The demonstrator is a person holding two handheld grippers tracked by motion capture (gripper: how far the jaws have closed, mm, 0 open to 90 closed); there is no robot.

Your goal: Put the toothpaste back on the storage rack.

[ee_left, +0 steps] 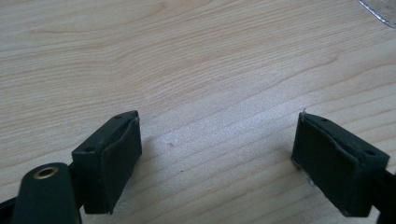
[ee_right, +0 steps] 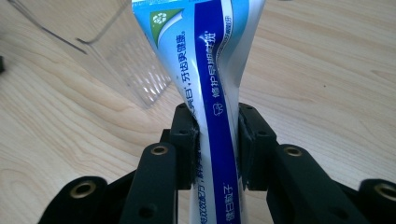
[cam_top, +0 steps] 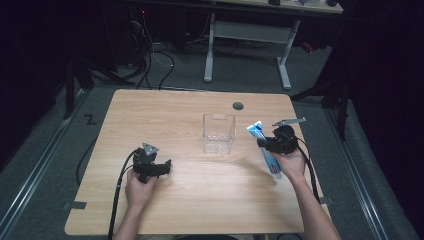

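On the left, my left gripper (cam_top: 161, 168) rested low over the wooden table (cam_top: 200, 200), its jaws spread wide with only bare wood grain between them. A cable trailed from it toward the near edge. Near the middle of the table stood a clear plastic container (cam_top: 218, 133), upright and open at the top, well apart from my left gripper. To the right of it, my right gripper (cam_top: 266, 145) was lifted off the table, its jaws pinched tight on a blue and white toothpaste tube (ee_right: 212, 84). The tube was squeezed narrow where the pads pressed it, and its flat end pointed toward the container.
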